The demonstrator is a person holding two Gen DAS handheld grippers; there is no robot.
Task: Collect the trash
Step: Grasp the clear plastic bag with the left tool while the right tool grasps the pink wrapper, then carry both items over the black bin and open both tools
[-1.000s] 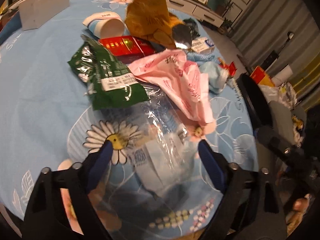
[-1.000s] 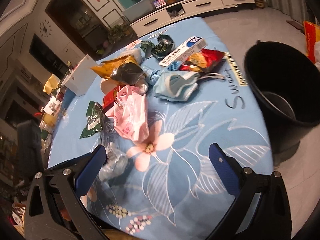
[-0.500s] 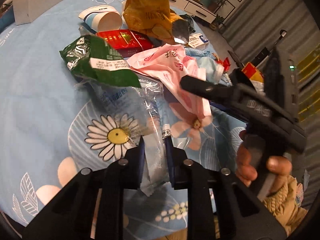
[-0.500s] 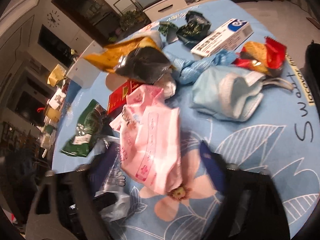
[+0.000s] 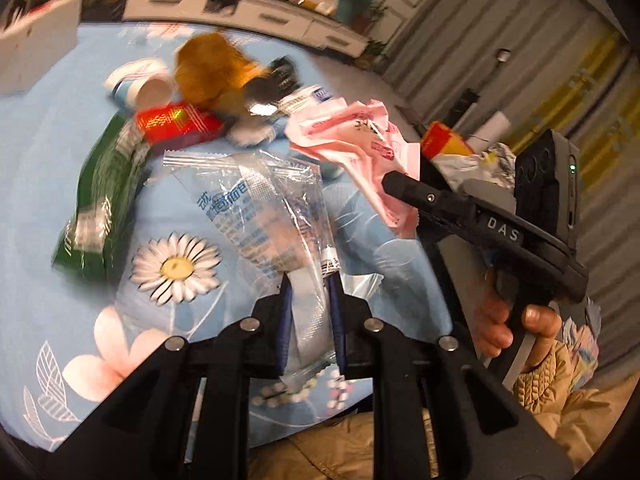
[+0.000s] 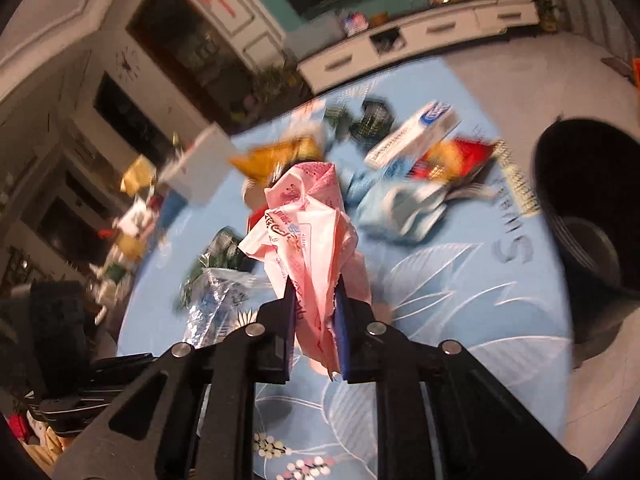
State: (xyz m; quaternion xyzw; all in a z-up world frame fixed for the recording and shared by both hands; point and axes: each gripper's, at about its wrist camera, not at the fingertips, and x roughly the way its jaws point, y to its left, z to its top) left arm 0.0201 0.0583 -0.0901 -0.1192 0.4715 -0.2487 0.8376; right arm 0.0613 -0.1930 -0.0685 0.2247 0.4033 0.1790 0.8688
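My left gripper (image 5: 310, 300) is shut on a clear plastic wrapper (image 5: 264, 208) with blue print and holds it lifted above the blue flowered tablecloth (image 5: 48, 168). My right gripper (image 6: 314, 300) is shut on a crumpled pink plastic bag (image 6: 308, 220), raised off the table; the bag also shows in the left wrist view (image 5: 360, 148), held by the right gripper's body (image 5: 480, 216). The clear wrapper shows low left in the right wrist view (image 6: 212, 300).
A green packet (image 5: 104, 192), red box (image 5: 176, 124), paper cup (image 5: 140, 84) and orange bag (image 5: 212, 68) lie further back. A white box (image 6: 416, 132), red snack bag (image 6: 452, 160) and blue mask (image 6: 400, 204) lie near the black bin (image 6: 592, 208) at the table's right.
Both grippers have shut, the left on the clear wrapper, the right on the pink bag, and lifted them off the table. The right gripper moved in toward the pile.
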